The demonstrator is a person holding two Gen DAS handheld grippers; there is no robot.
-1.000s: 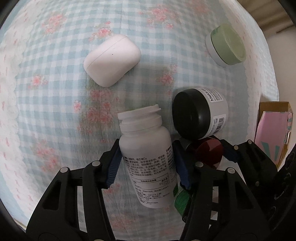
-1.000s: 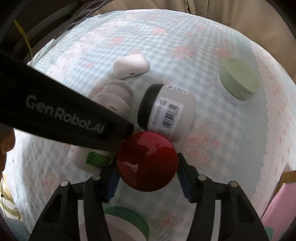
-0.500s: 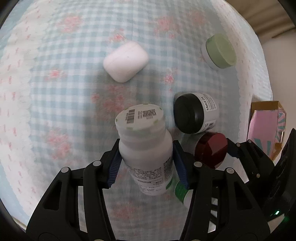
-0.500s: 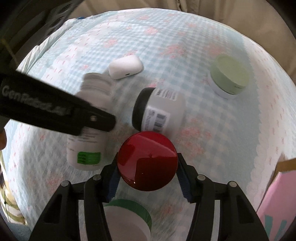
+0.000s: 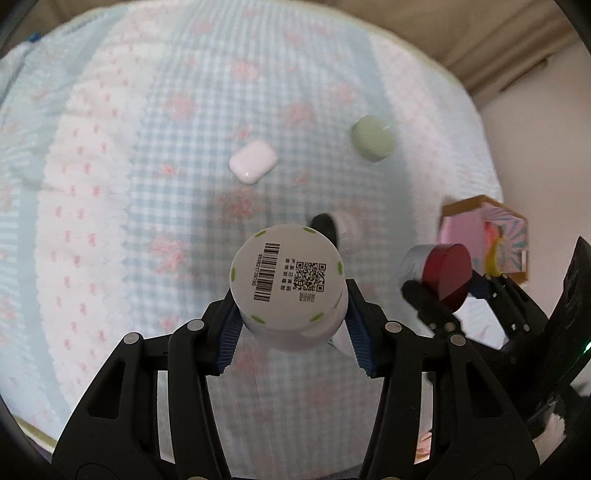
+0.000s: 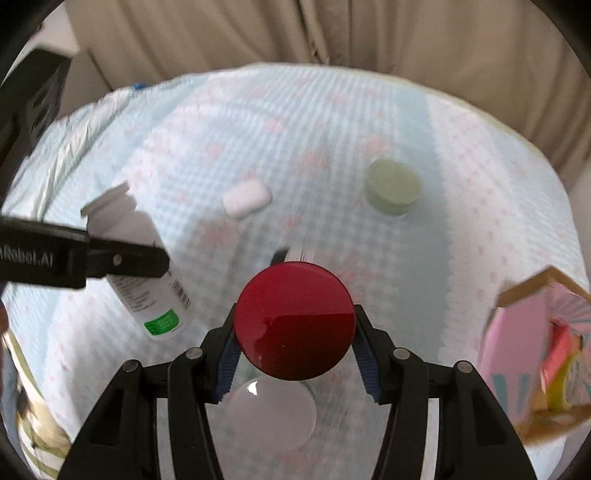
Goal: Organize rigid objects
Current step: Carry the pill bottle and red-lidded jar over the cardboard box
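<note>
My left gripper (image 5: 291, 332) is shut on a white pill bottle (image 5: 288, 273), held high above the cloth with its barcoded cap toward the camera; the bottle also shows in the right wrist view (image 6: 140, 266). My right gripper (image 6: 295, 350) is shut on a red-lidded jar (image 6: 295, 319), also lifted, and it shows in the left wrist view (image 5: 445, 275). On the checked cloth lie a white earbud case (image 5: 253, 166), a green-lidded jar (image 5: 371, 142) and a black-lidded jar (image 5: 336, 232) on its side.
A pink and tan open box (image 5: 484, 236) stands at the cloth's right edge, also in the right wrist view (image 6: 535, 350). A white round lid (image 6: 271, 411) lies under the right gripper. A beige curtain (image 6: 332, 33) hangs behind the table.
Both grippers have risen well above the cloth with their loads. The pill bottle has tipped upright so its cap faces the camera. The items on the cloth look smaller.
</note>
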